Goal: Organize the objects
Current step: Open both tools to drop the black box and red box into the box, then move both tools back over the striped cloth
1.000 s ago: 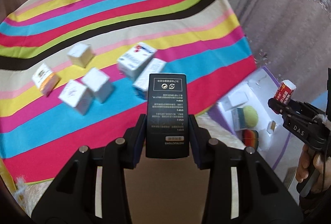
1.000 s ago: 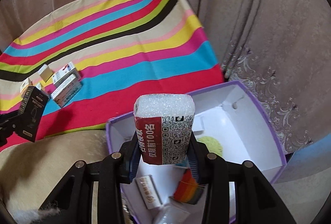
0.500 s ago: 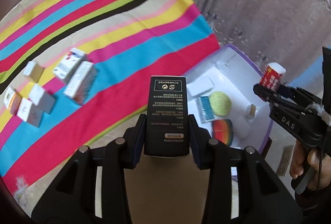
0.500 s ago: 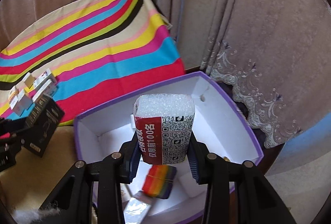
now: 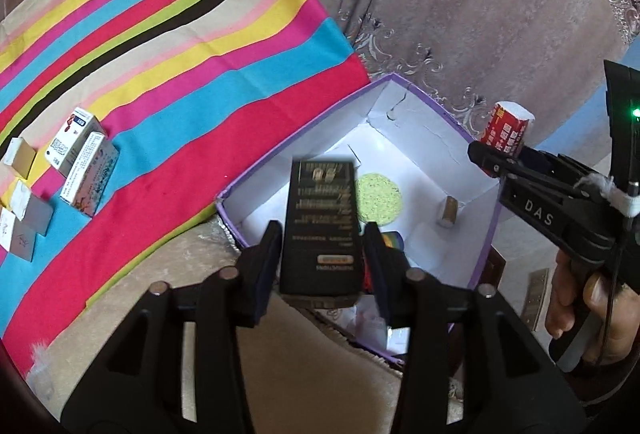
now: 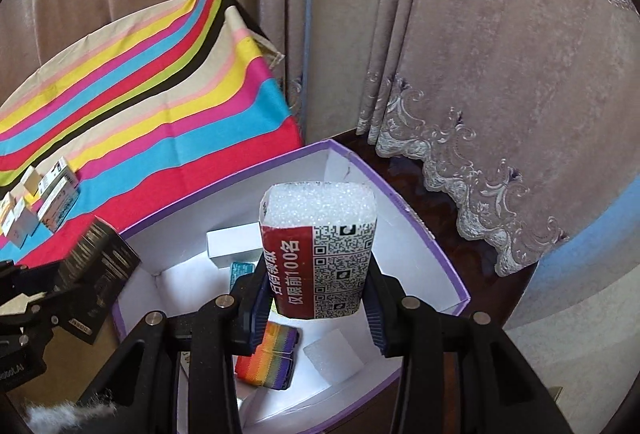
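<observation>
We're letting the left hand-held gripper [image 5: 322, 254] open: black box [image 5: 320, 226] loose, upright, over the purple bin [image 5: 472, 141]. Right hand-held gripper [image 6: 318, 298] is clamping the foam pack [image 6: 320, 250].

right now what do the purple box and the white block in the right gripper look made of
Purple box: likely cardboard, matte white inside, thin folded walls with creased corners. White block: seems foam, its top grainy and beaded, wrapped in a printed paper label. Right gripper pinches it.
</observation>
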`<state>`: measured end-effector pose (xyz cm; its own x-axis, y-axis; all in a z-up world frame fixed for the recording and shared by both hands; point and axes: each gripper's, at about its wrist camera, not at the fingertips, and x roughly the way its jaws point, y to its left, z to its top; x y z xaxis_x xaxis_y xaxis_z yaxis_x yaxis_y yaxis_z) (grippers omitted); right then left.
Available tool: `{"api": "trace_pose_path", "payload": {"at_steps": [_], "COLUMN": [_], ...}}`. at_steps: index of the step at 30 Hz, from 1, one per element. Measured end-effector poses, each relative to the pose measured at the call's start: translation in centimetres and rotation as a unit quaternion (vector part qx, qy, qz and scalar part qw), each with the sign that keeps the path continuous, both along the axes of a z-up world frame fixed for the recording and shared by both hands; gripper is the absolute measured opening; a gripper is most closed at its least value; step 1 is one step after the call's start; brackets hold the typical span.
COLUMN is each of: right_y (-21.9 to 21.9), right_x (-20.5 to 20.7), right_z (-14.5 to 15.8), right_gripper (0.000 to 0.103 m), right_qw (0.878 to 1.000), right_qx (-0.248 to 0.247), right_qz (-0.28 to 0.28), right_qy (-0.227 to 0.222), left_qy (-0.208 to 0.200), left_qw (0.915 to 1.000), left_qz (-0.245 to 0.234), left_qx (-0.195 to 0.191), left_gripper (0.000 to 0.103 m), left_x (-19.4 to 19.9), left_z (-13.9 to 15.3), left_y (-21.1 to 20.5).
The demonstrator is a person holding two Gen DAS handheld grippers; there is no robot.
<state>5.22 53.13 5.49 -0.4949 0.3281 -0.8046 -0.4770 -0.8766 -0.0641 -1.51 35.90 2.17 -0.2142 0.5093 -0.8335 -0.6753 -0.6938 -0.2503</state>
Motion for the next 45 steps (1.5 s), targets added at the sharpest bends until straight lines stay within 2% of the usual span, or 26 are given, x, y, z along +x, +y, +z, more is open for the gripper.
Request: {"api": "trace_pose_path", "payload": {"at_steps": [3, 5, 8, 20, 25, 39, 45], "right_y": [0.4, 0.4, 0.0, -3.0, -4.2, -8.9, -11.8], "right_x": [0.1, 0.1, 0.0, -1.3, -1.8, -4.0, -5.5], "right_z": [0.1, 0.2, 0.3, 0.5, 0.8, 0.9, 0.6], "right_gripper": [0.051, 0.062, 0.067, 0.068, 0.069, 0.069, 0.069], "right_qw": [1.0, 1.0, 1.0, 0.999, 0.999, 0.995, 0.99], "right_qx": [-0.004, -0.004, 0.0, 0.02, 0.023, 0.005, -0.001], "right_qz": [-0.008, -0.007, -0.002, 0.03, 0.042, 0.102, 0.14], "right_qy": [0.002, 0.005, 0.007, -0.002, -0.002, 0.002, -0.002], "left_qy": [-0.004, -0.006, -0.009, 0.016, 0.014, 0.029, 0.027], "left_qw": [1.0, 0.9998, 0.9996, 0.998, 0.9967, 0.9927, 0.9895], "left_qz": [0.007, 0.013, 0.021, 0.051, 0.07, 0.107, 0.134], "left_qx": [0.006, 0.01, 0.014, 0.035, 0.041, 0.048, 0.046], "left_gripper": [0.061, 0.061, 0.061, 0.061, 0.061, 0.061, 0.061], "left_x": [-0.2, -0.4, -0.6, -1.2, -1.8, -3.4, -4.6], "left_z": [0.0, 0.0, 0.0, 1.2, 1.2, 2.0, 2.0], "left_y": [-0.3, -0.6, -0.8, -3.7, -5.1, -9.4, -13.0]}}
